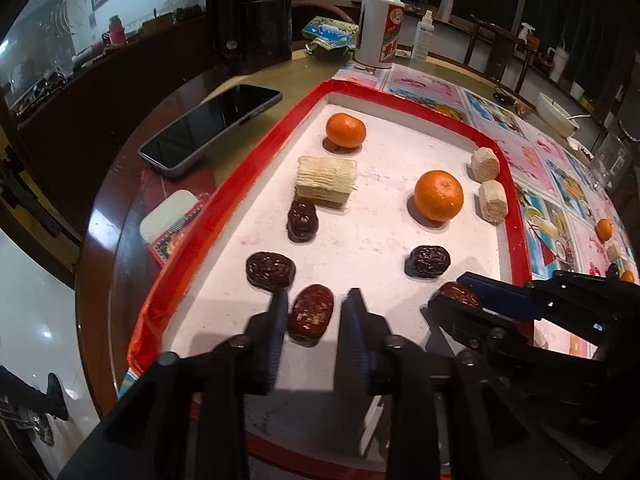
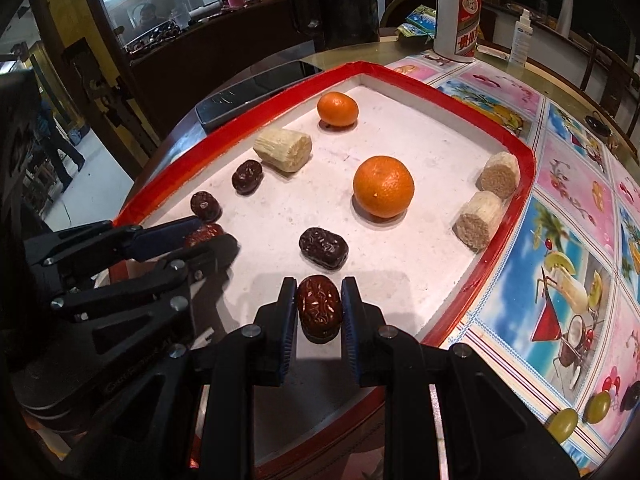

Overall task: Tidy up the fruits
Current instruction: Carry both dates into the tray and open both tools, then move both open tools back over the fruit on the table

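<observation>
A red-rimmed white tray (image 1: 256, 152) (image 2: 528, 168) holds two oranges (image 1: 345, 130) (image 1: 439, 195), three pale sugarcane pieces (image 1: 326, 179) (image 1: 485, 164) (image 1: 493, 201) and several dark red dates (image 1: 303, 219) (image 1: 270, 270) (image 1: 429, 261). My left gripper (image 1: 316, 312) is open low over the tray's near edge. A date (image 1: 310, 314) lies between its fingers, against the left one with a gap on the right. My right gripper (image 2: 319, 308) is shut on another date (image 2: 319, 306) just above the tray, to the right of the left gripper (image 2: 208, 242).
A phone (image 1: 210, 128) and a small packet (image 1: 172, 228) lie left of the tray. A black kettle (image 1: 256, 16), a white bottle (image 1: 379, 28) and a spray bottle (image 1: 423, 36) stand behind it. The fruit-print mat (image 2: 568, 184) at right carries a small orange (image 1: 604, 229).
</observation>
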Action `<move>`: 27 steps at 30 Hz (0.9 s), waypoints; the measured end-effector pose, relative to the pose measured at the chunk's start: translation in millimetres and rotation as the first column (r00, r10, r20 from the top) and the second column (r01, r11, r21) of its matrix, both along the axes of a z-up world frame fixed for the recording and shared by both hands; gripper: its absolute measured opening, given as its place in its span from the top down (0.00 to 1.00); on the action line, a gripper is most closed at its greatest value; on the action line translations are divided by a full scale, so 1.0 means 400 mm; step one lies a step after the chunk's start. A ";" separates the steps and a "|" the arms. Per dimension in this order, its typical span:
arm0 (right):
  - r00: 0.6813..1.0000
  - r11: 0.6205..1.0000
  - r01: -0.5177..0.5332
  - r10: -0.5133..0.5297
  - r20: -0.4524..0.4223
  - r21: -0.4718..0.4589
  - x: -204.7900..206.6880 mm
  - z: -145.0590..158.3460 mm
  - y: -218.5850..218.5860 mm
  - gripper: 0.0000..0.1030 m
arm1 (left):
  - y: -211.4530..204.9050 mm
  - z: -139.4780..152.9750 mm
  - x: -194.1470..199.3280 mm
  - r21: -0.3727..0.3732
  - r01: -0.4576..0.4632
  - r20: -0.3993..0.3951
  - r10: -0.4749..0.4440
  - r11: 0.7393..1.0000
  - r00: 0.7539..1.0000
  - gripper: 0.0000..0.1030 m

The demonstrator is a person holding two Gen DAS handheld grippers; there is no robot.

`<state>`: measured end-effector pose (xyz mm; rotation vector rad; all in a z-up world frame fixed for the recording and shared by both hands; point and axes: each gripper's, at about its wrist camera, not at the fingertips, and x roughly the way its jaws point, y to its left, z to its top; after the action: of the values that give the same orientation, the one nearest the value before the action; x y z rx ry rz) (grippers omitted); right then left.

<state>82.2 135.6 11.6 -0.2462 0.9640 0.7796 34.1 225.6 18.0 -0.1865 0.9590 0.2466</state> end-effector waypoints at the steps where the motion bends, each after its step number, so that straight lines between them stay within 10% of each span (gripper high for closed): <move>1: 1.000 1.000 0.000 0.000 -0.002 0.001 0.000 -0.001 -0.001 0.76 | -0.001 -0.001 0.001 0.008 -0.008 -0.003 0.008 1.000 1.000 0.65; 16: 1.000 0.999 0.025 -0.025 0.014 -0.021 -0.017 0.010 -0.028 0.58 | 0.005 0.005 -0.030 0.045 -0.070 -0.032 0.071 0.997 0.997 0.37; 27: 0.998 1.000 -0.006 0.005 0.059 0.011 -0.080 0.046 -0.078 0.52 | -0.045 0.035 -0.085 0.069 -0.087 -0.016 0.088 0.994 0.996 0.36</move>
<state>50.2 104.6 30.2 -0.2606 0.9031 0.7785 0.2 207.8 32.2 -0.1639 0.9612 0.3617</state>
